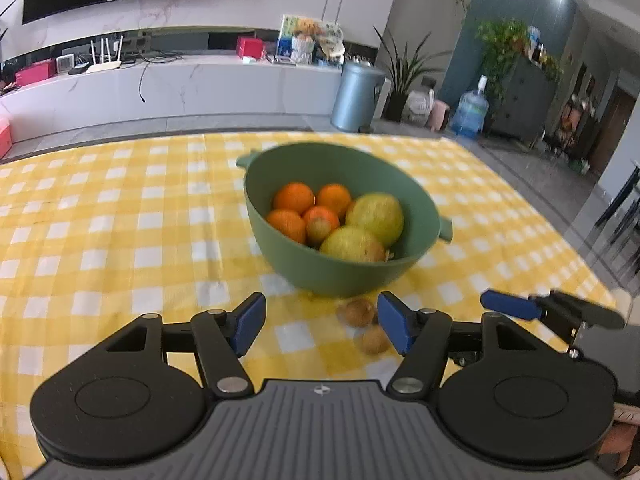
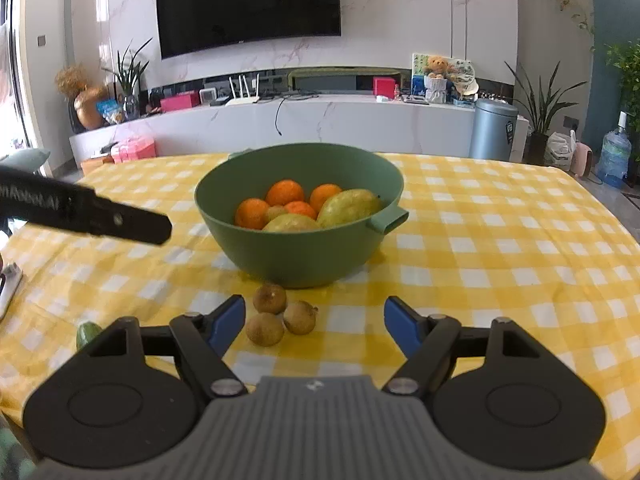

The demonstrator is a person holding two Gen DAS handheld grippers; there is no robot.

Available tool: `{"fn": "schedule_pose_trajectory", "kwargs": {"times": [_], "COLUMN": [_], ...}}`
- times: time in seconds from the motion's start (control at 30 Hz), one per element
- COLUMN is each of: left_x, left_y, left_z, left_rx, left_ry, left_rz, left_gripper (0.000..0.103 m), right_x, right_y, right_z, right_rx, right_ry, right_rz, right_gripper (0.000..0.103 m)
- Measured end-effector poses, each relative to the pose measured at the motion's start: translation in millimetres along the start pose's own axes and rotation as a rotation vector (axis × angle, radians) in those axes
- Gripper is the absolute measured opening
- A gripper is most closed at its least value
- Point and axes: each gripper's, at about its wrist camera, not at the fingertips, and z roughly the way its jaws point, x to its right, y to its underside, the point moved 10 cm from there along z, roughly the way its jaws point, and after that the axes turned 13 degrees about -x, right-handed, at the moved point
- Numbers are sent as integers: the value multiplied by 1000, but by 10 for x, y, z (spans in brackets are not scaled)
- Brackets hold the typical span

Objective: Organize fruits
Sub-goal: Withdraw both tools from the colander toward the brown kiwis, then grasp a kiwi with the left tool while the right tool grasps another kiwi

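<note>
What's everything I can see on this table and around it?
bowl: one, green, mid-table
oranges: four, inside bowl
pears: two, yellow-green, inside bowl
small brown fruits: three, on the cloth before the bowl
tablecloth: one, yellow-and-white check
green item: one, partly hidden, left edge
television: one, black, on the wall
bin: one, grey-blue, behind the table
left tongs: open, empty
right tongs: open, empty

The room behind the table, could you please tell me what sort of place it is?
Most likely a home living and dining room: a wall-mounted television above a long marble media console, houseplants, and a table with a yellow checked cloth.
</note>
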Motion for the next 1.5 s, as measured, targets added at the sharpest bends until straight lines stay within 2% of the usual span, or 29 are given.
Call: {"fn": "schedule_pose_trajectory", "kwargs": {"times": [0.07, 0.17, 0.27, 0.33, 0.4, 0.6, 0.9, 1.03, 1.17, 1.27, 1.5], "left_x": [43, 141, 244, 312, 367, 488, 487, 522, 536, 541, 413], "left_y": [48, 116, 178, 215, 239, 251, 290, 331, 333, 340, 306], "left_z": [68, 177, 310, 414, 504, 647, 818, 877, 878, 868, 744], "left_rx": [-17, -41, -65, -86, -103, -97, -109, -125, -106, -106, -106], "left_ry": [16, 43, 34, 33, 31, 37, 14, -2, -25, -29, -16], "left_rz": [14, 47, 107, 137, 162, 209, 224, 250, 266, 270, 186], "left_gripper": [69, 61, 58, 54, 52, 50, 47, 38, 30, 30, 30], "right_x": [-26, -32, 24, 66, 102, 220, 350, 355, 330, 323, 292], "right_y": [22, 79, 88, 98, 117, 146, 158, 158, 156, 159, 144], "right_z": [46, 119, 158, 171, 187, 263, 319, 334, 344, 365, 395], "right_rx": [-15, -51, -68, -81, -92, -117, -133, -135, -138, -143, -140], "right_ry": [2, 13, 14, 8, 4, 27, 4, -15, -20, -20, -22], "right_rz": [-15, -24, 6, 38, 63, 118, 207, 224, 215, 210, 191], "right_gripper": [67, 53, 45, 34, 31, 27, 26, 25, 25, 25, 25]}}
